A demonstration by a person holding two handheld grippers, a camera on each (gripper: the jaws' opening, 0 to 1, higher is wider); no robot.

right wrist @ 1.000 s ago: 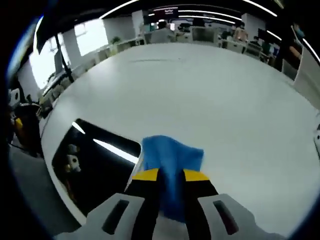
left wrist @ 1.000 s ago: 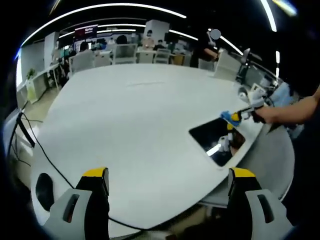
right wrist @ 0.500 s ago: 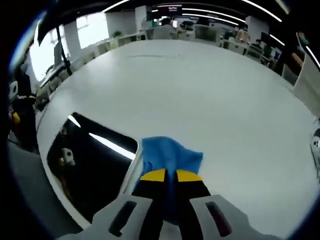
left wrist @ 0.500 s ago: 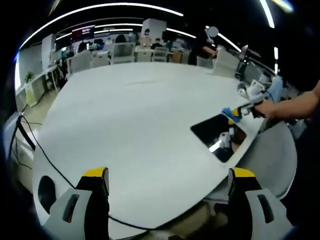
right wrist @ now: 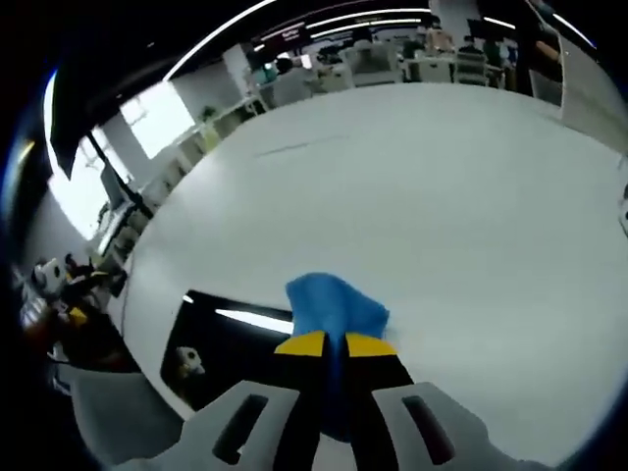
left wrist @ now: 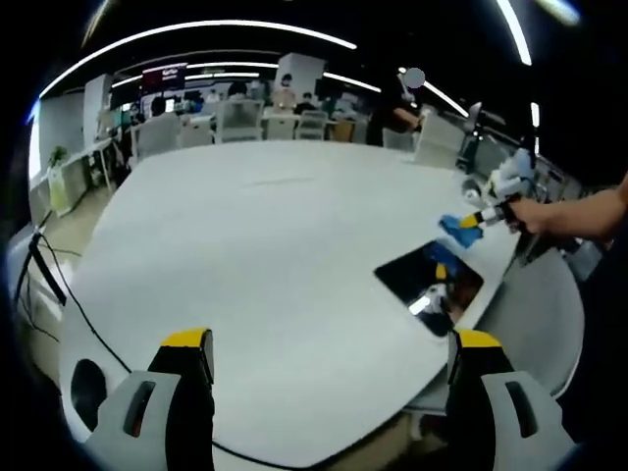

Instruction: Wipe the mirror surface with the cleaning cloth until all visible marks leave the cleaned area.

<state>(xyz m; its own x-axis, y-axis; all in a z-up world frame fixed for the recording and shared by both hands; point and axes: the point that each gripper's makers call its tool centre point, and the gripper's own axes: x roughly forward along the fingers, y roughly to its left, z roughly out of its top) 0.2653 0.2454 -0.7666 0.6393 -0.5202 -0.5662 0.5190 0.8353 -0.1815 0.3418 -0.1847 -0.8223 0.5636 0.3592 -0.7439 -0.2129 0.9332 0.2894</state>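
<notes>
Fingers of the right gripper (right wrist: pixel 329 343) are clamped on the blue cloth (right wrist: pixel 334 306), held above the table (left wrist: pixel 255 245) beside the mirror (left wrist: pixel 429 285). The left gripper (left wrist: pixel 329 343) is spread wide, empty. With the cloth lifted, marks could be missed. The mirror's long side is seen running along the table edge.

Our left gripper (left wrist: pixel 329 368) hovers with fingers (left wrist: pixel 186 353) spread wide apart. Our right gripper (right wrist: pixel 327 343) has its fingers clamped tight on the blue cleaning cloth (right wrist: pixel 332 306), forearm (left wrist: pixel 579 211) extended.
</notes>
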